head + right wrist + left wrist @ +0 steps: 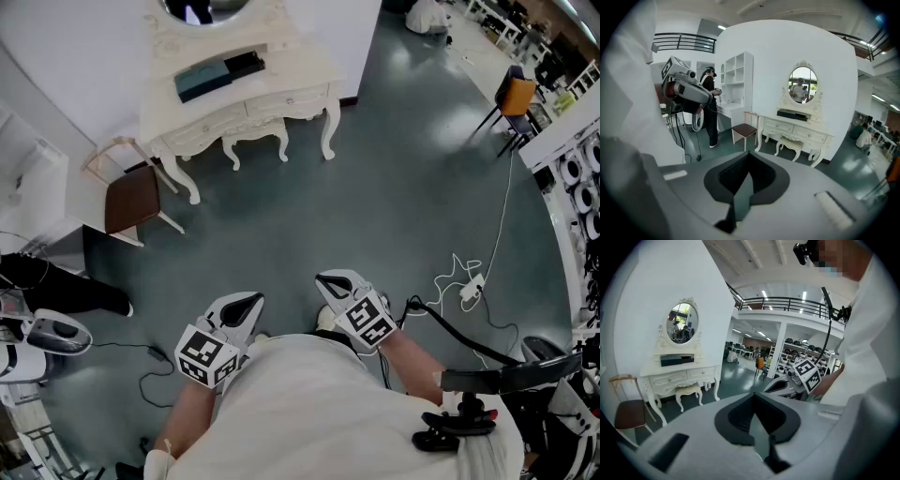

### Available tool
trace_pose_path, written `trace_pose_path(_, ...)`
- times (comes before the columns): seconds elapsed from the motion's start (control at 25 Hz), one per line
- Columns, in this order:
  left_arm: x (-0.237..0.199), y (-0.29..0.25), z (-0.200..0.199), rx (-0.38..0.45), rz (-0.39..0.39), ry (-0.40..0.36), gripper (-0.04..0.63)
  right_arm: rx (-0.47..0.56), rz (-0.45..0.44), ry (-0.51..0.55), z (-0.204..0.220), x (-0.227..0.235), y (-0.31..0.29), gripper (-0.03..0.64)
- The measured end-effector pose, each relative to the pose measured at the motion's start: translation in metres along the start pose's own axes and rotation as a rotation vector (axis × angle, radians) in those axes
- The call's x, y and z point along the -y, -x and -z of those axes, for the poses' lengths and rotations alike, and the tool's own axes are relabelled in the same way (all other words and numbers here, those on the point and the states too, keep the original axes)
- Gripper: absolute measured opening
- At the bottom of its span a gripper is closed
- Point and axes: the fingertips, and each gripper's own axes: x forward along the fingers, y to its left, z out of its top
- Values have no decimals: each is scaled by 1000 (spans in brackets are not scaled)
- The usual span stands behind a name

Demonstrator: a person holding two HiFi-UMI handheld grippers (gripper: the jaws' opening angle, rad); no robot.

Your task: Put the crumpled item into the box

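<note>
A dark teal box lies on top of a white dressing table across the floor, with a smaller black box beside it. The teal box also shows under the mirror in the left gripper view, and in the right gripper view the box sits in the same spot. I see no crumpled item in any view. My left gripper and right gripper are held close to the person's body, far from the table. Both are shut with nothing between their jaws, as the left gripper and right gripper views show.
A brown-seated chair stands left of the table and a white stool is tucked under it. Cables trail on the green floor at right. Another person stands by white shelves at left. An orange chair is far right.
</note>
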Motion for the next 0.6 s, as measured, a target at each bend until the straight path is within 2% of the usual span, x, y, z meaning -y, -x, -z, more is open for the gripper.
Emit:
trace_pose_path(0.36, -40, 115, 49, 20, -1, 8, 2, -7, 17, -24, -33, -114, -47, 0)
trace_pose_path(0.6, -70, 144, 72, 20, 21, 39, 3, -35, 36, -53, -42, -146, -72, 2)
